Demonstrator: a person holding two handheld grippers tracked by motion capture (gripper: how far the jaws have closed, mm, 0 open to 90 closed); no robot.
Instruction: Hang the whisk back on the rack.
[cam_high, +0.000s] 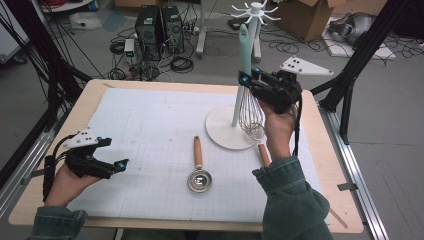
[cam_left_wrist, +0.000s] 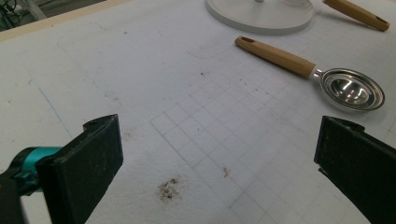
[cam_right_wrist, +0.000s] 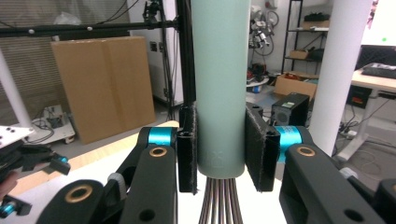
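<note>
— Above the table (cam_high: 150, 100), beside the white hanging stand (cam_high: 235, 125), a whisk (cam_high: 248, 100) is held upright, wire loops down. How is it gripped?

— The right hand-held gripper (cam_right_wrist: 219, 149) is clamped on the pale green handle's lower end, just above the wires. The left hand-held gripper (cam_left_wrist: 215, 154) is kept apart, with nothing between the jaws.

— How is it expected to handle?

— It is judged light, with a stiff, smooth, possibly slippery handle; the springy wires should be avoided.
</note>
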